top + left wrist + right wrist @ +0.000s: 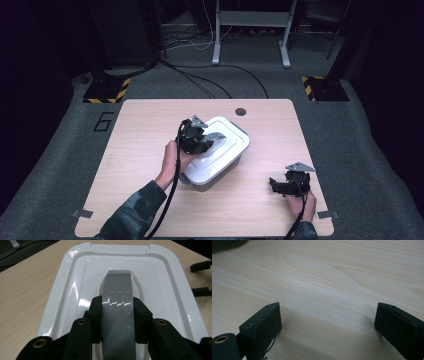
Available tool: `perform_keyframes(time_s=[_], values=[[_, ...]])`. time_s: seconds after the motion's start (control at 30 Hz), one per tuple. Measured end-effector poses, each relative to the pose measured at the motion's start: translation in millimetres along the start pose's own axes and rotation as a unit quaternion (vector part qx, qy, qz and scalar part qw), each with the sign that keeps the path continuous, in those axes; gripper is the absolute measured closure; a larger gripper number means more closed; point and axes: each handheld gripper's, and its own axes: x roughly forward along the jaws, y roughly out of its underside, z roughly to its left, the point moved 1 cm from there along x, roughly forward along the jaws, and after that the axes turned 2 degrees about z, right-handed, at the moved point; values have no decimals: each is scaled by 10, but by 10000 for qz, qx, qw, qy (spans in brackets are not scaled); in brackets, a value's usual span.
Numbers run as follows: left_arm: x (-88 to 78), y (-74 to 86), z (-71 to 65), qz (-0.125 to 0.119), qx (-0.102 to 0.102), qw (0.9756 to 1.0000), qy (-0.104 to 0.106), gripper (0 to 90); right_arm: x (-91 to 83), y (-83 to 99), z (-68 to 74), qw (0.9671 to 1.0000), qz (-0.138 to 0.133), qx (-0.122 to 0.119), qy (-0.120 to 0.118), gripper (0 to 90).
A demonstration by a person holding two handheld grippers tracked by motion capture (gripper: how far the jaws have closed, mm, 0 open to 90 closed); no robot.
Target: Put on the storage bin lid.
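My left tool (117, 315) is clamped on the grey handle (117, 287) of the white box (216, 152) mid-table (135, 200); my right tool (327, 322) rests apart, empty, well off. If I lift unevenly, the lid (160, 277) could pop or the glossy handle slip

A white lidded box (220, 155) sits mid-table, its grey handle (117, 315) raised above the glossy lid.
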Motion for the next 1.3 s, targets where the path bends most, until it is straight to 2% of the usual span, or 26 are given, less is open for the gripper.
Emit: perform_keyframes(time_s=[0.17, 0.27, 0.43, 0.57, 0.8, 0.97, 1.3], values=[[32, 4, -11, 38, -36, 10000, 36, 543, -2, 2, -6, 10000, 9, -35, 2, 66], [6, -17, -7, -10, -54, 10000, 66, 416, -3, 2, -4, 10000, 11, -18, 3, 67], [-117, -64, 19, -45, -2, 9998, 207, 241, -3, 2, -4, 10000, 8, -20, -1, 68], [-228, -59, 43, -133, 14, 9997, 224, 152, -4, 2, -4, 10000, 7, -20, -2, 69], [-466, 3, 185, -324, -85, 9993, 181, 107, -4, 2, -4, 10000, 7, -22, -2, 69], [-644, 93, 363, -481, -289, 9984, 21, 96, -3, 2, -3, 10000, 7, -21, -1, 70], [-869, 343, 665, -577, -617, 9961, -266, 86, 0, 0, 0, 10000, -6, -8, 2, 70]])
